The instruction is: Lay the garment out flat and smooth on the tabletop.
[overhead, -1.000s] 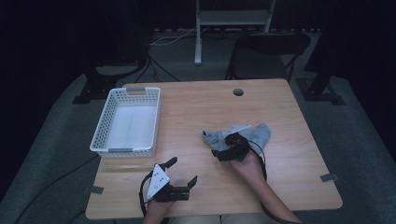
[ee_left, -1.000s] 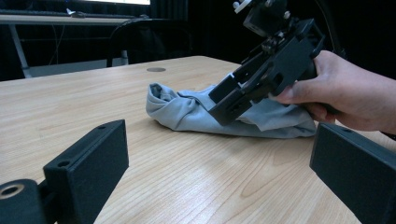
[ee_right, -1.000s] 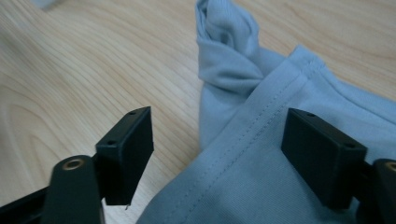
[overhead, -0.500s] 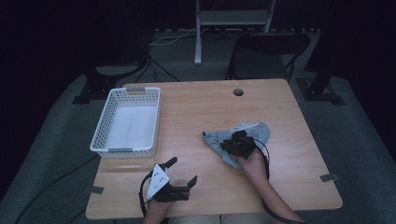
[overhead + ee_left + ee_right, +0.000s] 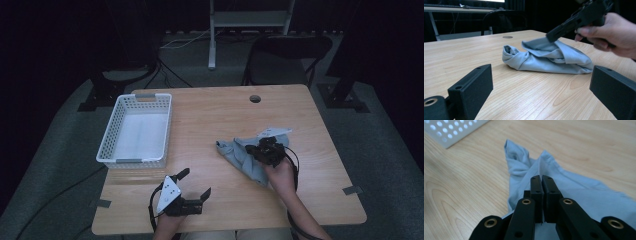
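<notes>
The cloth [image 5: 250,159] lies bunched on the table [image 5: 210,125], right of centre and towards the near half; pale grey-blue, twisted into a knot at its left end, flatter to the right. The right gripper [image 5: 263,150] sits on top of it; in the right gripper view [image 5: 541,178] the jaws are pressed together with a fold of cloth [image 5: 579,192] pinched between the tips; how much fabric is caught cannot be made out, as the jaws cover the seam. In the left gripper view the right gripper [image 5: 550,38] comes down at a slant from the upper right into the cloth [image 5: 544,58]; the right hand [image 5: 614,35] is cut off by the frame edge. In the high view the cloth's near part is hidden under the right hand [image 5: 280,172]; the forearm runs to the near edge. The left gripper [image 5: 192,182] rests near the near-left edge, jaws spread wide, nothing between them, pointing right towards the cloth, well apart from it; its hand is cut off at the bottom. A white basket [image 5: 107,145] stands at the far left.
</notes>
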Available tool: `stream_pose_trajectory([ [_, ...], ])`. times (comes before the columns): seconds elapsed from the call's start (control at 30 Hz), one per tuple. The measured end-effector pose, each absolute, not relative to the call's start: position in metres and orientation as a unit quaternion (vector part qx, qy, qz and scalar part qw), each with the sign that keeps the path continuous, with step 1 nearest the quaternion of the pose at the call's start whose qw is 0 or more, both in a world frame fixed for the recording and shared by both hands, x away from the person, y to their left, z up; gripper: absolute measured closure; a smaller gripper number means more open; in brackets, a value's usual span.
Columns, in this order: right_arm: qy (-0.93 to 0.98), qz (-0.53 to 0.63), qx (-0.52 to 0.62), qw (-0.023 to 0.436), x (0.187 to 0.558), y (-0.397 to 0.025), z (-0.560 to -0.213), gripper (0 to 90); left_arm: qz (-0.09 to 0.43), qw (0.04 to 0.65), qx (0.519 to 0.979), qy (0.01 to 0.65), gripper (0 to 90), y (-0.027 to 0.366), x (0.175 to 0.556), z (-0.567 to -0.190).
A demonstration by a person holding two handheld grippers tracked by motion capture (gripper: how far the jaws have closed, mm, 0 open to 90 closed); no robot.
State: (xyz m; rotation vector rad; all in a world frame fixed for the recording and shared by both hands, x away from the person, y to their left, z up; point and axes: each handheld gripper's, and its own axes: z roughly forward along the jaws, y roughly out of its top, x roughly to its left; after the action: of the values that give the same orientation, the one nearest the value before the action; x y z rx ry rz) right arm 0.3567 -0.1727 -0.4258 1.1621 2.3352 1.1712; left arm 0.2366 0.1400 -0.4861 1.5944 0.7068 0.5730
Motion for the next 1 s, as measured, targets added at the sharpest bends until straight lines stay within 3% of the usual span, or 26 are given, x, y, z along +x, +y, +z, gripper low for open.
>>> stream_pose_trajectory([
  [0.27, 0.79, 0.422, 0.414, 0.163, 0.349, -0.199, -0.402, 88.0, 0.248, 0.608, 0.689, 0.306, 5.7, 0.14, 0.237, -0.486],
  [0.6, 0.735, 0.44, 0.481, 0.189, 0.339, -0.269, -0.395, 87.9, 0.247, 0.608, 0.689, 0.307, 5.7, 0.141, 0.237, -0.486],
  [1.0, 0.68, 0.417, 0.57, 0.198, 0.311, -0.358, -0.425, 87.8, 0.247, 0.608, 0.688, 0.309, 5.7, 0.14, 0.237, -0.486],
])
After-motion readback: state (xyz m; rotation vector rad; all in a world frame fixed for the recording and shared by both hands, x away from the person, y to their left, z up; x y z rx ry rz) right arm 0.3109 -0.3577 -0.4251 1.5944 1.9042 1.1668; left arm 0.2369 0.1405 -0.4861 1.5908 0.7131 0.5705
